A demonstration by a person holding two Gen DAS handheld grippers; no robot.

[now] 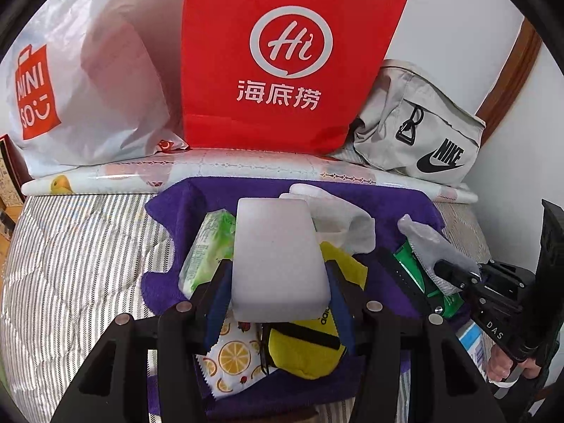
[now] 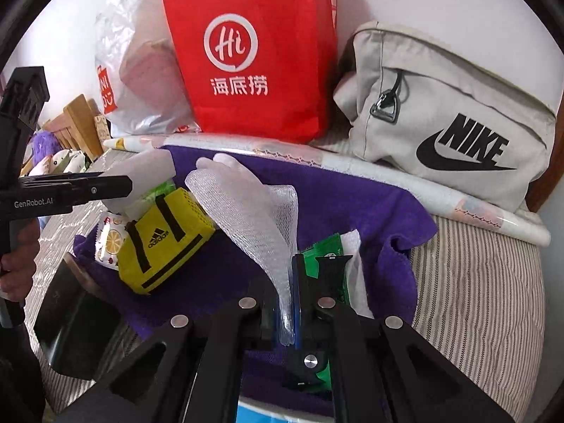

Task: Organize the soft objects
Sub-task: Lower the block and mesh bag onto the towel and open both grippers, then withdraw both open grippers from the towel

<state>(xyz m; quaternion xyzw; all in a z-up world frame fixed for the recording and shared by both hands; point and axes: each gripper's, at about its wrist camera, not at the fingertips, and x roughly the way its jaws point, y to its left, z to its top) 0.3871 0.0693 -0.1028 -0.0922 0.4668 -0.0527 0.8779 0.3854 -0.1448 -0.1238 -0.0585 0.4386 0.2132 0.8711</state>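
My left gripper (image 1: 278,282) is shut on a white foam sponge block (image 1: 278,257) and holds it above a purple towel (image 1: 197,190); it also shows in the right wrist view (image 2: 148,172). My right gripper (image 2: 287,299) is shut on a white foam mesh sleeve (image 2: 246,208), which shows in the left wrist view (image 1: 433,243) too. On the towel lie a yellow adidas pouch (image 2: 165,239), a green wipes pack (image 1: 208,246), a lemon-print sachet (image 1: 232,356), a white cloth (image 1: 338,218) and a green packet (image 2: 324,246).
A red Haidilao paper bag (image 1: 282,56), a white Miniso plastic bag (image 1: 81,81) and a grey Nike bag (image 2: 451,116) stand at the back against the wall. A rolled printed sheet (image 1: 246,169) lies before them. The towel rests on a striped quilt (image 1: 70,264).
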